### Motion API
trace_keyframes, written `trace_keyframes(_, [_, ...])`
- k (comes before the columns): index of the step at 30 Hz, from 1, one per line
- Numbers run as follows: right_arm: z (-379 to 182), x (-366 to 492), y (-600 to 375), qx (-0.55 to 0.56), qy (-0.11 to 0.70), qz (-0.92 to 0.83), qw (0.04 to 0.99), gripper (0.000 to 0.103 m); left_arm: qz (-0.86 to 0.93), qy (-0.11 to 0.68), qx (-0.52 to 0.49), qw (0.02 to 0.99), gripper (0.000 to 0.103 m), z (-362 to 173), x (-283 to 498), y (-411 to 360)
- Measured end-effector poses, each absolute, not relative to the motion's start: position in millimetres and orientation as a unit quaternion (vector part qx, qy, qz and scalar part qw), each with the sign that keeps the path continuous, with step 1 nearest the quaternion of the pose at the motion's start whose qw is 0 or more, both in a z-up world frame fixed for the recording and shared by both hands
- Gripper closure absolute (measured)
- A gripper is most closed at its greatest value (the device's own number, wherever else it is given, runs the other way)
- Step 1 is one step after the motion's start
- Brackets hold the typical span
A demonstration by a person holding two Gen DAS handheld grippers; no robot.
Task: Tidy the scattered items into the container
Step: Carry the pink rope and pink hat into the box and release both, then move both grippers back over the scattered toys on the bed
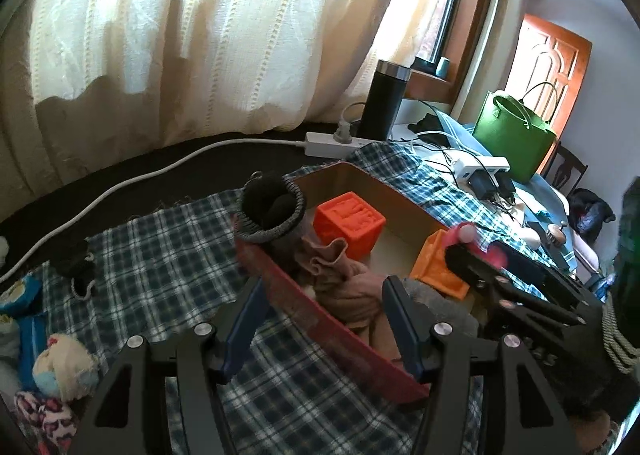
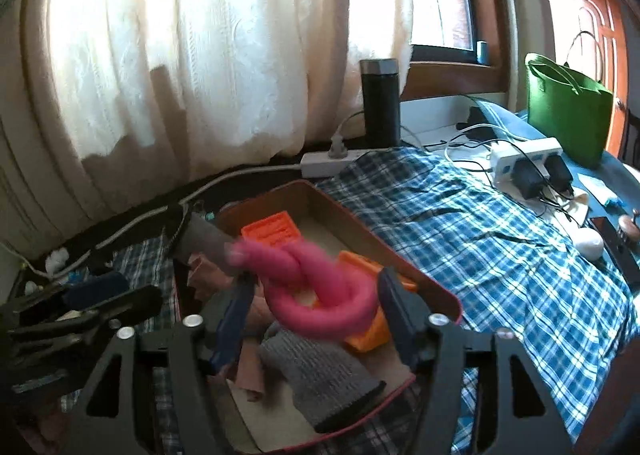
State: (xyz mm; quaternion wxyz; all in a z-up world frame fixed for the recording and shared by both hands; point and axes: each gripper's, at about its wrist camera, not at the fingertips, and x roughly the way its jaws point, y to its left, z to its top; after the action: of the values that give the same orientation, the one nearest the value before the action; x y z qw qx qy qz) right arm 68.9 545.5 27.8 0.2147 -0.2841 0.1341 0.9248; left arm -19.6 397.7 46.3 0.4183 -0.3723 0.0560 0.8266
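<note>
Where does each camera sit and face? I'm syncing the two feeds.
Left wrist: on the left tool, looking across the box rim; the right tool shows too.
Right wrist: on the right tool, looking down into the box past a pink knotted toy.
Shared: box, orange cubes, black tumbler, green bag.

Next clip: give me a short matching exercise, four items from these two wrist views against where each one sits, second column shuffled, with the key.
Items
1. pink knotted tube
2. red-orange cube
3. green tote bag
4. pink-patterned sock

Places
A. standing far right, near the door
B. on the plaid cloth, outside the box
C. between the right gripper fingers, over the box
D. resting inside the box, near its far end

Pairs: 1-C, 2-D, 3-A, 4-B
</note>
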Motion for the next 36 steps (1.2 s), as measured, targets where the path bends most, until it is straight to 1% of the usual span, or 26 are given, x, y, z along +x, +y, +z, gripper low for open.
trace_keyframes(4, [25, 68, 544, -0.289, 0.142, 0.921, 0.218, 0.024, 0.832, 0.042, -0.370, 0.411, 0.041, 48, -14, 378])
trace_keyframes(10, [30, 69, 534, -0.285, 0.138, 0.923, 0.218, 0.022, 0.852, 0.030, -0.345, 0.392, 0.041, 46, -1, 339])
trace_keyframes(18, [34, 65, 523, -0.289, 0.137, 0.920, 0.227, 0.022, 0.860, 0.009, -0.356, 0.366, 0.041, 33, -7, 285])
trace_keyframes(25, [43, 63, 502, -0.284, 0.117, 0.924, 0.228, 0.022, 0.867, -0.008, -0.363, 0.342, 0.041, 23, -15, 237])
trace_keyframes(31, [47, 56, 484, -0.285, 0.106, 0.927, 0.221, 0.021, 0.862, -0.031, -0.370, 0.346, 0.041, 36, -18, 202])
trace_keyframes(34, [47, 52, 478, -0.288, 0.106, 0.928, 0.212, 0.021, 0.870, -0.025, -0.359, 0.336, 0.041, 47, -15, 179])
trace_keyframes(35, [47, 50, 475, -0.288, 0.105, 0.928, 0.210, 0.021, 0.876, -0.019, -0.355, 0.325, 0.039, 50, -14, 171])
trace_keyframes(36, [47, 49, 473, -0.288, 0.107, 0.929, 0.207, 0.021, 0.882, -0.016, -0.352, 0.314, 0.033, 51, -14, 161])
